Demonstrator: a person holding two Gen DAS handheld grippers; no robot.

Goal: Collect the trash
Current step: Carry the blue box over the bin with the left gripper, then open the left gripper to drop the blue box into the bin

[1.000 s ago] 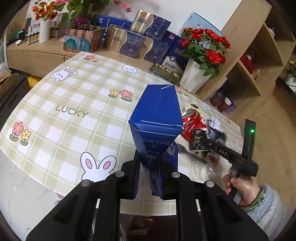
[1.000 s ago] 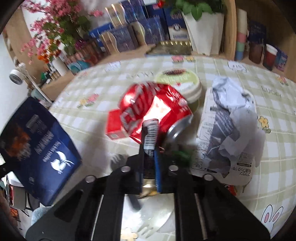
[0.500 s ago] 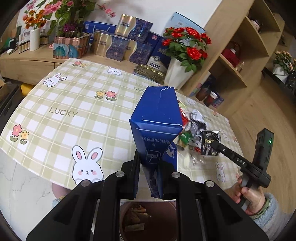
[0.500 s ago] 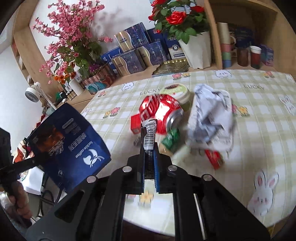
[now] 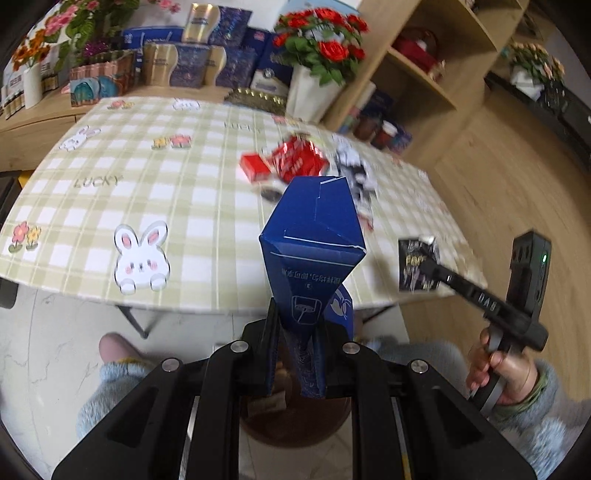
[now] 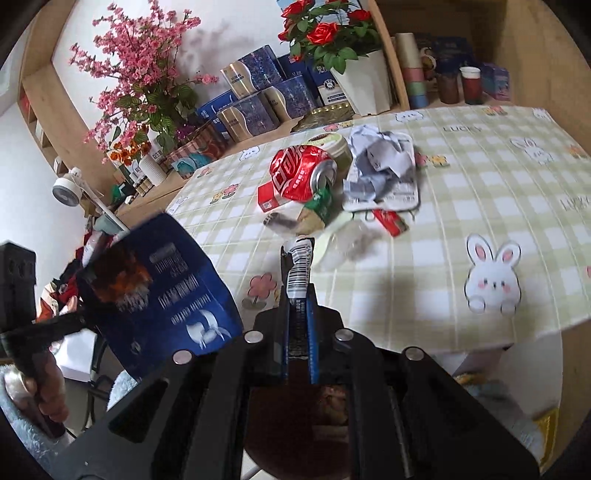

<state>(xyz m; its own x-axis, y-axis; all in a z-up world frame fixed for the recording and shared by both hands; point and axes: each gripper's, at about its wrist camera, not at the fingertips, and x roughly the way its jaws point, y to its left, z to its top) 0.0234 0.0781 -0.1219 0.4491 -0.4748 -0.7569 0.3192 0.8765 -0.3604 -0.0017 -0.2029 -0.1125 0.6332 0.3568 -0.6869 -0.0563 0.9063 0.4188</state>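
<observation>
My left gripper (image 5: 297, 334) is clamped on a crushed blue carton (image 5: 312, 236), held off the table's near edge above a brown bin (image 5: 295, 424); my right gripper (image 6: 298, 295) pinches a black wrapper (image 5: 419, 264); the red can (image 6: 301, 171) lies on the checked tablecloth (image 6: 461, 206).

one blue carton (image 5: 312, 236), one crushed can (image 6: 301, 172), one wrapper (image 5: 417, 264)

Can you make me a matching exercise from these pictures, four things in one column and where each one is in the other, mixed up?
Things:
1. blue carton
2. black wrapper
3. crushed red can
4. red roses

Places:
A. lying on the checked tablecloth
B. in the left gripper
C. in a white pot behind the table
D. in the right gripper

Pairs: 1-B, 2-D, 3-A, 4-C
</observation>
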